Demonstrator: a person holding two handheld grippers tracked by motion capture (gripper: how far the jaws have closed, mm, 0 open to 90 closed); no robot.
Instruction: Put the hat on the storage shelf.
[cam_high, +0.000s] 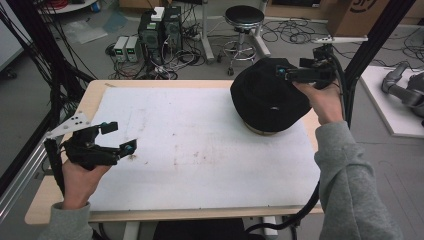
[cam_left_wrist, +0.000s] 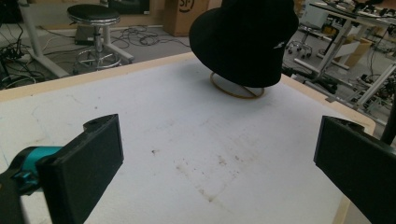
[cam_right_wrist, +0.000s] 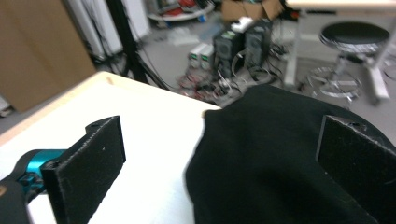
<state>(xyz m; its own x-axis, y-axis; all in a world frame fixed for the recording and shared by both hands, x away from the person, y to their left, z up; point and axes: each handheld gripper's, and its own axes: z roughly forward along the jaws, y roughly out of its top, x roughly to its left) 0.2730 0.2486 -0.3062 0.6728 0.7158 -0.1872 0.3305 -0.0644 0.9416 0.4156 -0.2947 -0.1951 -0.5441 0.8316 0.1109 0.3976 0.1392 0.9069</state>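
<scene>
black hat near table far-right edge, right gripper spread wide above it, left gripper wide (bare mat between)

high: overhead, forward-down | gripper views: low, near | shared: hat

Left tongs gape wide, held low at the left; right tongs also parted, raised far right.
</scene>
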